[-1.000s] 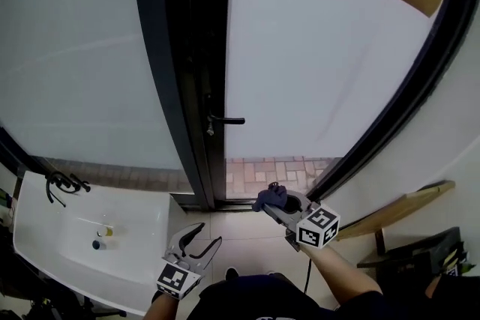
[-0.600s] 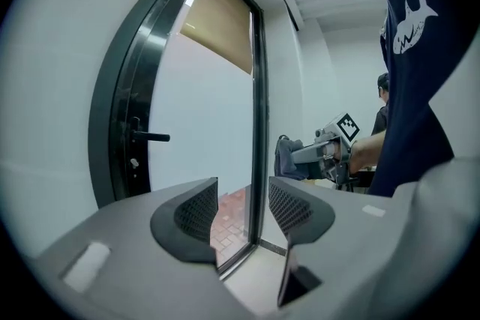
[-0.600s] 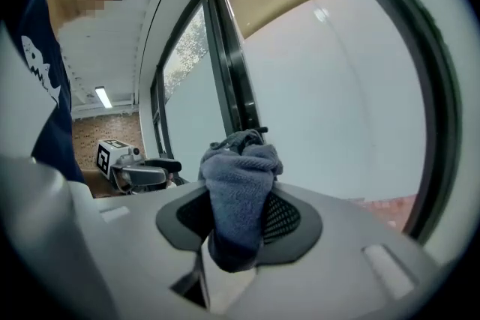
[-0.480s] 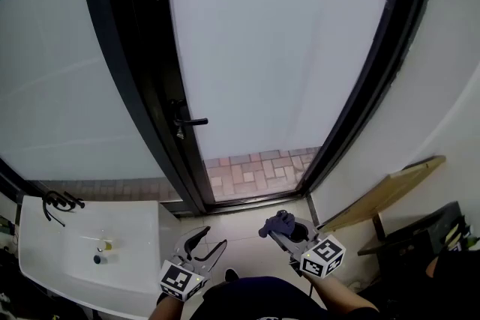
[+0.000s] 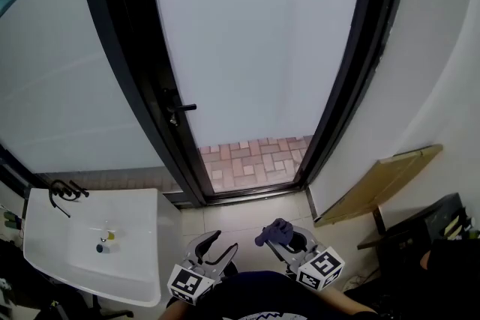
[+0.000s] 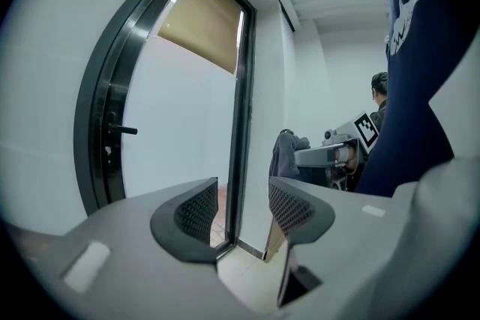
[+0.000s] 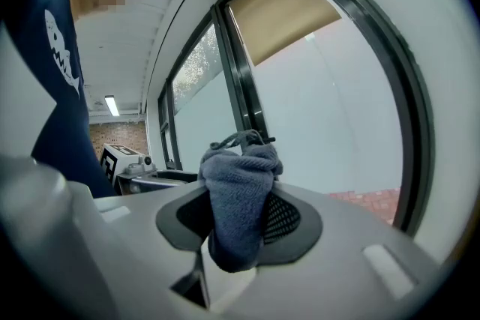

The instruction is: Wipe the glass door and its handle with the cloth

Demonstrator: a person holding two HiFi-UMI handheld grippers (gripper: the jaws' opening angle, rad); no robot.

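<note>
The frosted glass door [image 5: 255, 56] in a black frame fills the upper head view, with a tan blind at its top. Its black handle [image 5: 180, 109] sticks out at the door's left edge and shows far off in the left gripper view as handle [image 6: 120, 130]. My right gripper [image 5: 277, 238] is low in the head view, well short of the door, shut on a bunched blue-grey cloth [image 7: 240, 195] that also shows as cloth [image 5: 274, 231]. My left gripper [image 5: 214, 243] hangs beside it, open, with nothing between its jaws [image 6: 234, 207].
A white sink [image 5: 90, 251] with a black tap [image 5: 64, 193] stands at lower left. A wooden board [image 5: 379, 183] leans on the right wall beside a dark stand [image 5: 420, 232]. Red brick paving [image 5: 251, 161] shows under the door. Another person [image 6: 379, 97] is behind.
The view has drawn back and swung: the door and handle sit higher and further away, and both grippers have dropped toward the bottom edge. The cloth stays gripped.
</note>
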